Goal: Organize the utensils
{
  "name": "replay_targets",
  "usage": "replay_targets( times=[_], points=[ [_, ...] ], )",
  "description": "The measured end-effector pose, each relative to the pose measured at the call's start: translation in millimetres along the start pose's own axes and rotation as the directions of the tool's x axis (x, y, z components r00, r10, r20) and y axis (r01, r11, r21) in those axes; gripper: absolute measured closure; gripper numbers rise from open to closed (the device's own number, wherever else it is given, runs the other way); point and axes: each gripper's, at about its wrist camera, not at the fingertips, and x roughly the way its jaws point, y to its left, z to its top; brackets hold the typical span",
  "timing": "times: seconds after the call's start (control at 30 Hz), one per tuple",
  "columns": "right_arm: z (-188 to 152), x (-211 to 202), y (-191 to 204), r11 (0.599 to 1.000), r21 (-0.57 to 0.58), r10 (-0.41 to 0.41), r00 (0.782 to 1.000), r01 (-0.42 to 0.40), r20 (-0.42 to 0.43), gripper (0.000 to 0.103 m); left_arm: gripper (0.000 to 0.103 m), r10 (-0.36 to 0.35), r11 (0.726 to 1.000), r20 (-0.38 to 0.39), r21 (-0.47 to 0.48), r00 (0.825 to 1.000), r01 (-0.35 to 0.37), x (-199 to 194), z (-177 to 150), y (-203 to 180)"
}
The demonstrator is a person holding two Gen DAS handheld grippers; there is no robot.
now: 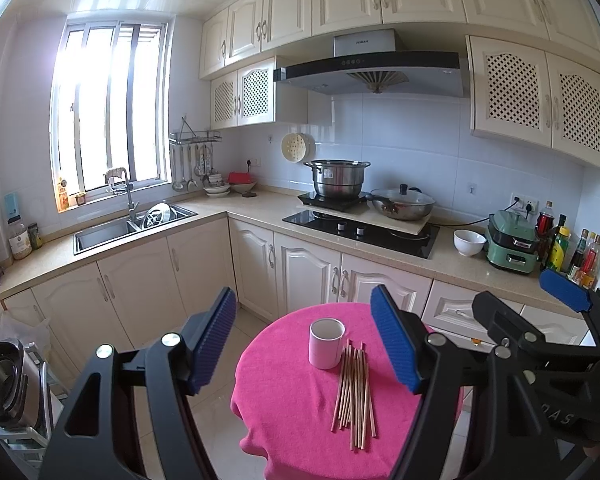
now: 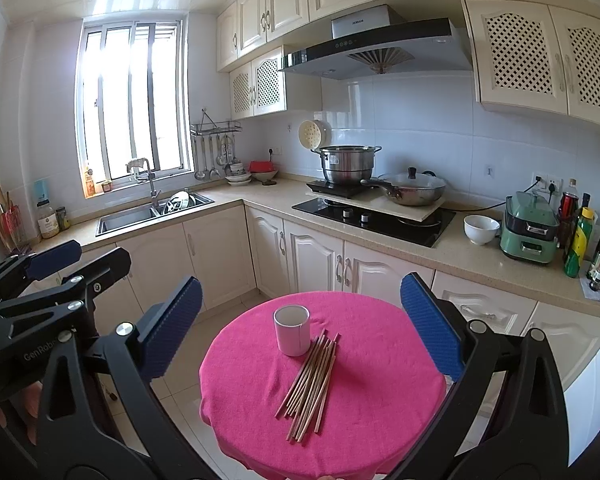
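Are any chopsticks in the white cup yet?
No, the white cup shows an empty inside, and the chopsticks all lie in a pile on the pink tablecloth beside it.

left gripper (image 1: 303, 340): black frame | blue ribbed pads | silver screws | right gripper (image 2: 301, 332): same build

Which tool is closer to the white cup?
Left, though only slightly, and that is a judgement. The left tool sits just left of the white cup, nearly lined up. The right tool hangs to its right, beyond the chopsticks.
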Motion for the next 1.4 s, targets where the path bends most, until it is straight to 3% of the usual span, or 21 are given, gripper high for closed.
replay_targets(
  times=[0.77,1.13,1.4],
  points=[
    [-0.3,10.2,12.6,1.0,0.005,-0.019,1.0,0.019,-0.019,0.006,0.034,-0.017,1.0,-0.014,-0.004,1.0,0.017,13.2,-1.2,6.1],
    [-14.9,20.2,7.2,0.995,0.027,-0.088,0.992,0.091,-0.095,0.006,0.034,-0.096,0.995,-0.09,0.003,0.991,0.096,42.9,-18.0,3.9],
    [-34.5,63.9,-23.2,0.993,0.054,-0.086,0.97,0.101,-0.228,0.006,0.034,-0.119,0.993,-0.218,0.001,0.969,0.122,100.9,-33.8,-16.2]
  ],
)
